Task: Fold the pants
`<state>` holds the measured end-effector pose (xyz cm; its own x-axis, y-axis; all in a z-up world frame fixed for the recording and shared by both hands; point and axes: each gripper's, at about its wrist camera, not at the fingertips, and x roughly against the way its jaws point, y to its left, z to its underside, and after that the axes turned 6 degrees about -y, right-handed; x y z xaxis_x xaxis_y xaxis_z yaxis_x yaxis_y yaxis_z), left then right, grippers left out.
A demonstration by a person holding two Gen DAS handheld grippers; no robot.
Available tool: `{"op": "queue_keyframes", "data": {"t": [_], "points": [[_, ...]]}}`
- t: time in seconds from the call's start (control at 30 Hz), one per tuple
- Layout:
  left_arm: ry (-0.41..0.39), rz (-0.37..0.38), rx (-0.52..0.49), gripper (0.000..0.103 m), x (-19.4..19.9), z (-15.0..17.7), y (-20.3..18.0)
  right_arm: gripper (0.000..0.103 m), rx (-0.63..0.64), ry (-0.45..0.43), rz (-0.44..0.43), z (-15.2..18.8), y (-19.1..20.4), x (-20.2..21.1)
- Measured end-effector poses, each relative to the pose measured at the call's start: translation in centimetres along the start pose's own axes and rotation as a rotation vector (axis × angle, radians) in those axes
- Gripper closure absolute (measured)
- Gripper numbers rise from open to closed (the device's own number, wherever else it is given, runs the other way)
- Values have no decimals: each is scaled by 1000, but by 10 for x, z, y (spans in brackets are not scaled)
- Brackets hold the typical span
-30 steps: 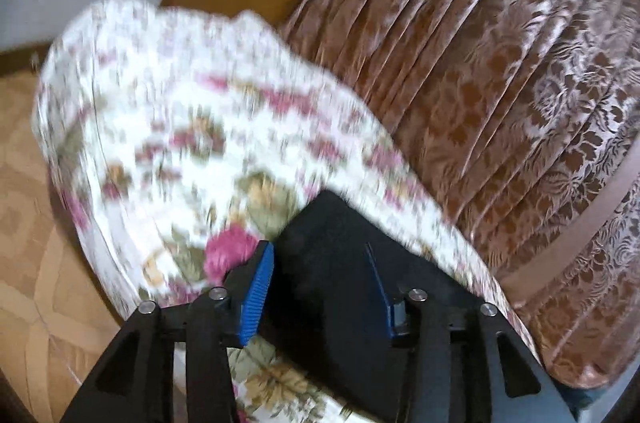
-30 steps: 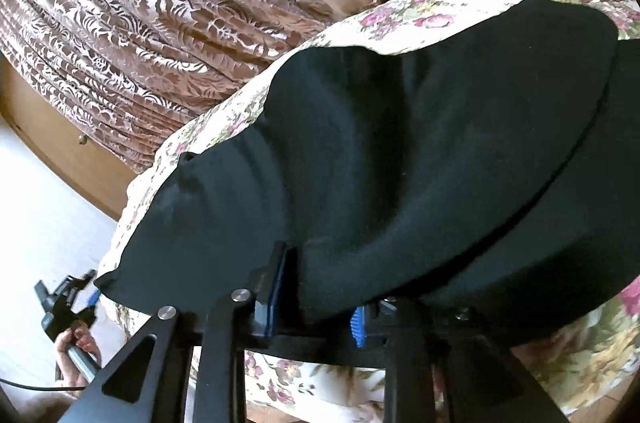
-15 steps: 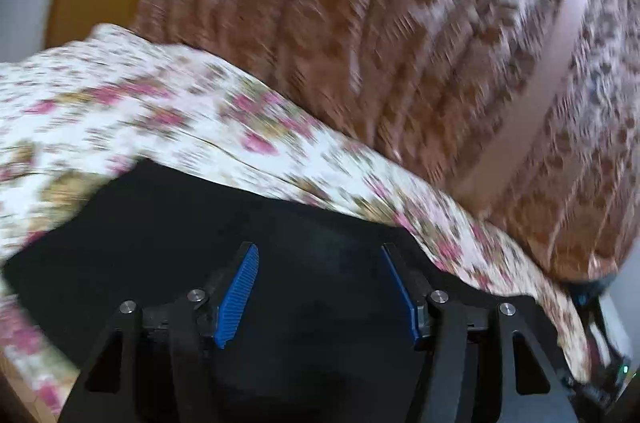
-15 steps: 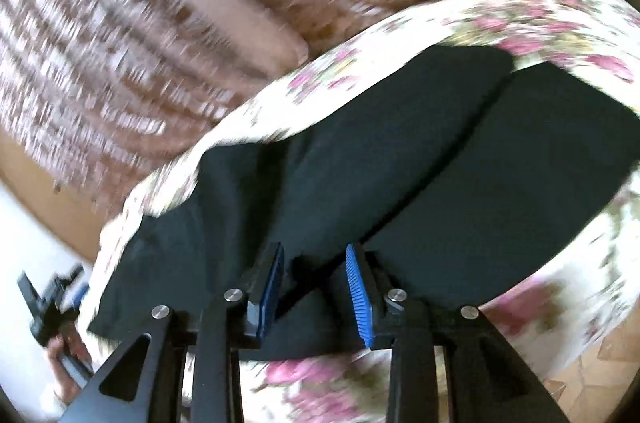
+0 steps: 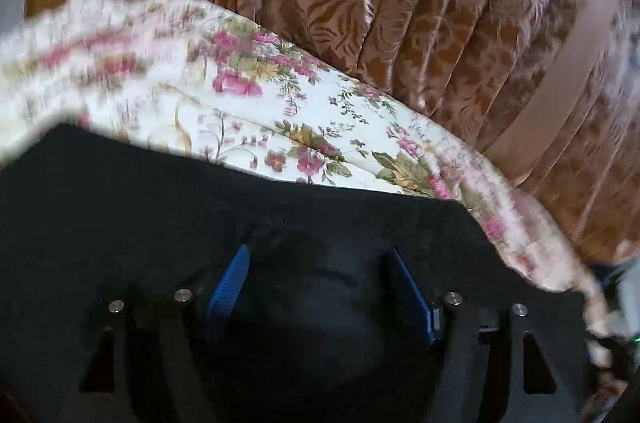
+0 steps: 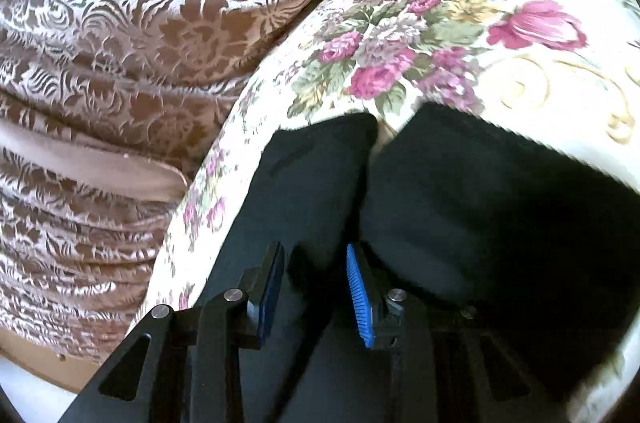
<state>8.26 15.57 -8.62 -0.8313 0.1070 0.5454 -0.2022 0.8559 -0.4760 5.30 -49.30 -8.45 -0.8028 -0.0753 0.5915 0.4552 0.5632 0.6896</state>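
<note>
Blurring hides pants [image 5: 120, 207] edges; left gripper [image 5: 320, 275] just widened, empty; right gripper [image 6: 316, 283] ajar.

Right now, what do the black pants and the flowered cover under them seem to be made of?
Black pants: probably a soft, matte knit or cotton; they drape in rounded folds without shine. Flowered cover: apparently printed woven fabric, perhaps quilted, matte, with stitched lines visible in the left wrist view.
</note>
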Motion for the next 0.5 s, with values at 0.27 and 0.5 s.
{"op": "queue_keyframes", "data": {"t": [0.27,0.5], "points": [[-42,54,25,29,8,3,5,93,30,-31,21,-4,10,-31],[-43,62,29,28,9,2,7,96,94,-123,-12,-2,20,3]]}}
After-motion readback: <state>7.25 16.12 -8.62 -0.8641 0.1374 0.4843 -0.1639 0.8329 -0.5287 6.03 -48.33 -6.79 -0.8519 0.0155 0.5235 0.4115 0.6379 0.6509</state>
